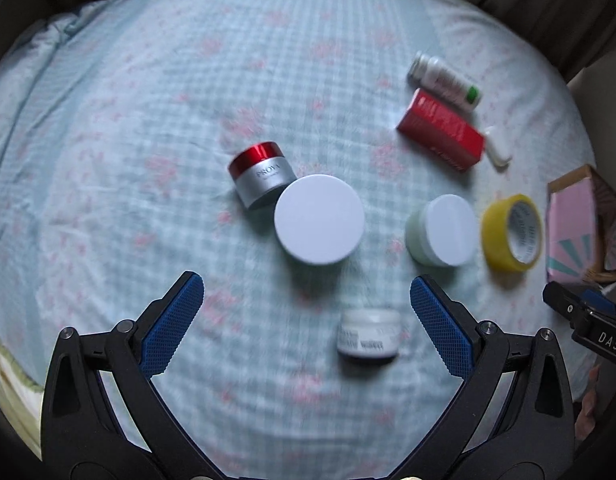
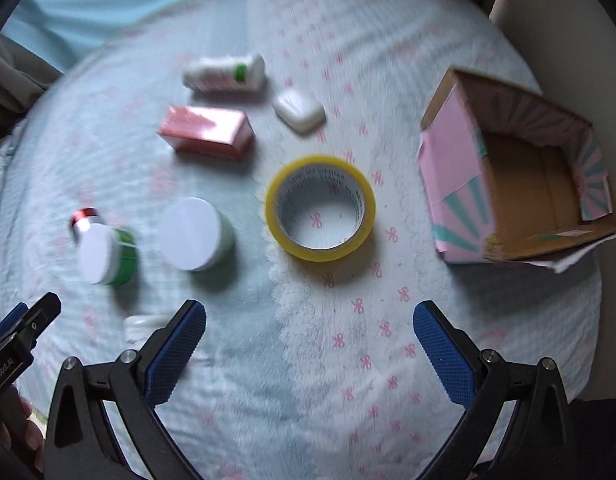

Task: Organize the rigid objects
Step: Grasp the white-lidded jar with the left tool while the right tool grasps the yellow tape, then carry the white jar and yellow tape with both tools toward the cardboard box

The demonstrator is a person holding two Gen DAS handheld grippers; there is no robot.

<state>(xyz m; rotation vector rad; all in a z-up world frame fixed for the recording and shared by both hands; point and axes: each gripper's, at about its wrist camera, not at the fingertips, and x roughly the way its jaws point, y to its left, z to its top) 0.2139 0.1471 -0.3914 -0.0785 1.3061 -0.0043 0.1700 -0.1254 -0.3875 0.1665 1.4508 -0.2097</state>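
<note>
Left wrist view: the left gripper hangs over the bed with its blue pads spread wide and nothing between them. A small white jar stands just below and between the fingertips, apart from both. Beyond it a large white-lidded jar touches a red-capped silver jar, near the middle of the bed. Toward the right edge stand a pale green jar and a yellow tape roll, close together. Farther back lie a red carton and a white bottle, side by side.

In the right wrist view the right gripper is likewise wide open and holds nothing, above the tape roll. An open pink cardboard box sits at the bed's right edge, its inside seemingly bare. A small white oblong piece, perhaps soap, lies beside the carton; blur hides detail.
</note>
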